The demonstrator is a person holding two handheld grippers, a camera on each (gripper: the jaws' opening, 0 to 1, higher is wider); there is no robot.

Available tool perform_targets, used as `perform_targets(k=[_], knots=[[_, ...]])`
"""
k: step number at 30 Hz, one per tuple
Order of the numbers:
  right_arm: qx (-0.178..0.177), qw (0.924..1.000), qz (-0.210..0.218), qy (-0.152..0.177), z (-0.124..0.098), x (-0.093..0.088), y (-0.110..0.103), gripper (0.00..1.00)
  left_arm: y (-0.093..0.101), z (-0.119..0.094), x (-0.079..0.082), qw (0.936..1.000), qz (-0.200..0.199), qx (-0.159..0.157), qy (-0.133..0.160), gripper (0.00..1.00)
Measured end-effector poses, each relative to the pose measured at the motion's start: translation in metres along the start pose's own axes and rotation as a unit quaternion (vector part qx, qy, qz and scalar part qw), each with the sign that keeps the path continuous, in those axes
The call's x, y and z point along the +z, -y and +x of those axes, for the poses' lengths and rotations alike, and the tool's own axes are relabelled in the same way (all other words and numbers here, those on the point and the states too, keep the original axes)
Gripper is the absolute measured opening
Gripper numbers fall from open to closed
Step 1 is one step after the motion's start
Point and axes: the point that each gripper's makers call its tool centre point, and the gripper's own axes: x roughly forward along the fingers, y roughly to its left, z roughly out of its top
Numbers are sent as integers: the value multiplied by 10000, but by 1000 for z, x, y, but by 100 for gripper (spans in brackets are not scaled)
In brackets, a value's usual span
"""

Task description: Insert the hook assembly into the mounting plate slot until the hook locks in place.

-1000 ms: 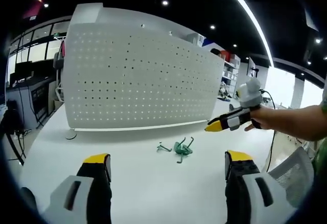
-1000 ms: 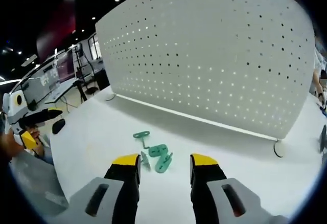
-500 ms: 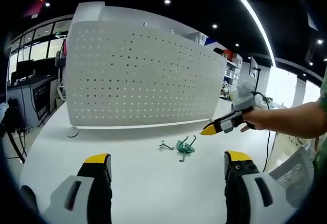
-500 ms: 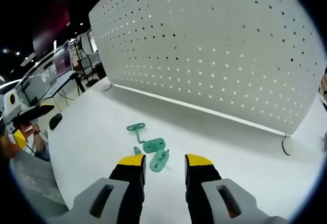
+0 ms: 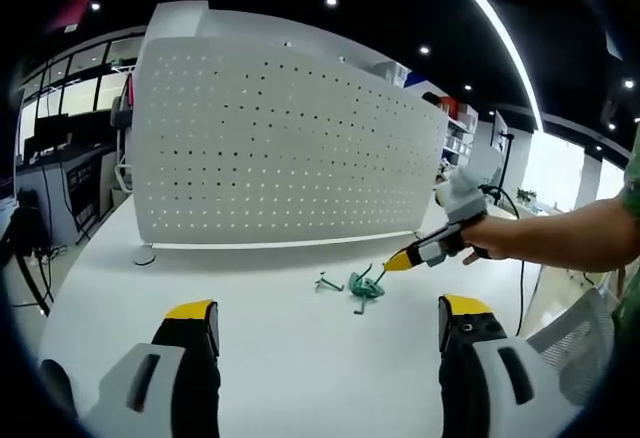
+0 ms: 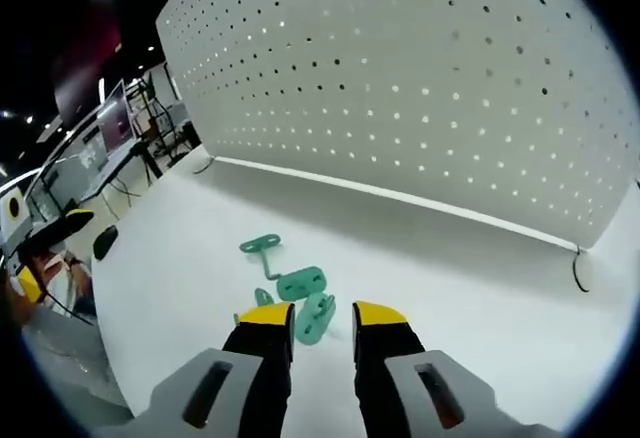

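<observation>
Right gripper (image 6: 318,320) low over bench (image 6: 480,288), jaws narrowly parted, straddling green hook assembly (image 6: 314,316) but not yet clenched; likely lining up pickup. Second green piece (image 6: 262,248) lies just beyond. Left gripper (image 5: 325,318) released, empty, held back near bench edge. Perforated mounting plate (image 6: 420,88) stands upright behind, awaiting insertion.
</observation>
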Motion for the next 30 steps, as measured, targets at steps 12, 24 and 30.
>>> perform_targets(k=[12, 24, 30], knots=[[9, 9998, 82, -181, 13, -5, 2, 16, -1, 0, -1, 10000, -31, -7, -36, 93], [50, 9993, 58, -356, 23, -13, 1, 10, -2, 0, -2, 10000, -58, 7, -54, 93], [96, 9990, 68, -429, 26, -16, 0, 8, -3, 1, -3, 10000, -60, 21, -74, 92]])
